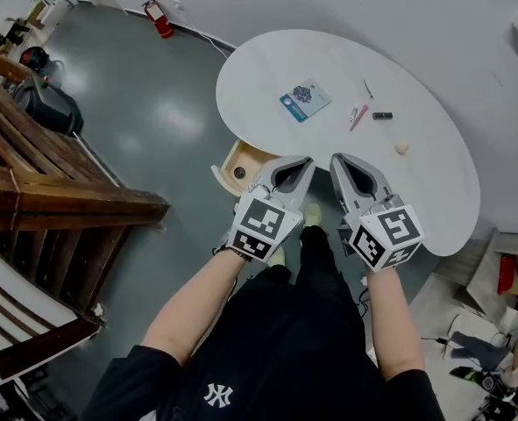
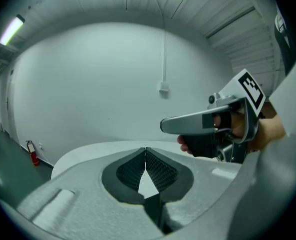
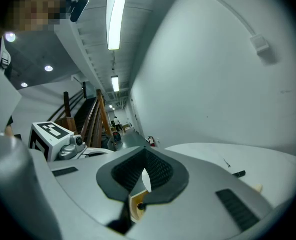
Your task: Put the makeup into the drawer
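Note:
On the white round table [image 1: 434,191] lie a blue packet [image 1: 305,100], a thin stick [image 1: 367,89], a pink tube [image 1: 358,117], a black tube [image 1: 382,116] and a beige sponge [image 1: 402,147]. A wooden drawer [image 1: 237,160] stands open under the table's left edge, with a small dark item inside. My left gripper [image 1: 308,159] and right gripper [image 1: 336,158] hover side by side over the table's near edge, both shut and holding nothing. The right gripper view shows its jaws [image 3: 143,153] shut, with the black tube [image 3: 239,173] and the sponge [image 3: 258,187] lying further off. The left gripper [image 2: 145,149] is likewise shut.
Wooden stair rails [image 1: 39,191] fill the left side. A black bag [image 1: 48,103] and a red fire extinguisher [image 1: 159,17] stand on the grey floor. Clutter lies on the floor at the lower right [image 1: 495,340]. A white wall runs behind the table.

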{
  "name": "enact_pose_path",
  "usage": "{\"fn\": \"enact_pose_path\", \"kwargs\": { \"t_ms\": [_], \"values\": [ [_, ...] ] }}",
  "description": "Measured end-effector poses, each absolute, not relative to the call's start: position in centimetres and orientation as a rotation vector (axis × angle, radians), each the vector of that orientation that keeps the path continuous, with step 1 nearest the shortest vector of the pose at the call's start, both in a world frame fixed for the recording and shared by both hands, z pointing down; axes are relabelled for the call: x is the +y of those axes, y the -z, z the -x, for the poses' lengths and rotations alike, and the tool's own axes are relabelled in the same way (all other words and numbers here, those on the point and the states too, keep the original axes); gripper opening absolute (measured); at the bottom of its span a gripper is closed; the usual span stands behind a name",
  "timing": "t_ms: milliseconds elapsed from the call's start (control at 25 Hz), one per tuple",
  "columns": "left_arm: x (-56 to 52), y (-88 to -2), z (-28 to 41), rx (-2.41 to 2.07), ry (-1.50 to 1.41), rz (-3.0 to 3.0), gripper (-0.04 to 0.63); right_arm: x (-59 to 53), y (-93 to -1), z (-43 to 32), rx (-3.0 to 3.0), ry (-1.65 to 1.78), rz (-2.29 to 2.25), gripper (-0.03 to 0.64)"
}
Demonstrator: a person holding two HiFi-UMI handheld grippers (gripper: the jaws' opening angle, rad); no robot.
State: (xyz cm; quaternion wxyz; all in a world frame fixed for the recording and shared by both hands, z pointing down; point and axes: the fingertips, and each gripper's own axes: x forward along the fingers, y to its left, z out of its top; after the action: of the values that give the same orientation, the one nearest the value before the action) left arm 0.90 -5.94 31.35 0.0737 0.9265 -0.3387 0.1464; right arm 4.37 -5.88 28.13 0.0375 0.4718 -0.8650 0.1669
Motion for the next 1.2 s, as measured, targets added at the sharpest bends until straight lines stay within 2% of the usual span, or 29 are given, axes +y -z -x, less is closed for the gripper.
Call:
{"fn": "enact_pose_path", "kwargs": {
  "t_ms": [400,760,1200],
  "values": [
    [-14.6,-37.2,-2.3,-1.156,-0.557,-2.686,0.011,-15.2,-32.9,-5.7,-2.703,-0.632,-1.286,0.015],
    [-21.1,-46.3,-3.0,-1.248,-0.726,-2.583,0.011,-21.4,-40.3,-6.8,-2.696,-0.782,-1.165,0.015],
    [-24.9,-55.9,-4.0,-1.232,-1.062,-2.607,0.030,-25.8,-47.7,-7.3,-2.646,-0.858,-1.094,0.015]
  ]
}}
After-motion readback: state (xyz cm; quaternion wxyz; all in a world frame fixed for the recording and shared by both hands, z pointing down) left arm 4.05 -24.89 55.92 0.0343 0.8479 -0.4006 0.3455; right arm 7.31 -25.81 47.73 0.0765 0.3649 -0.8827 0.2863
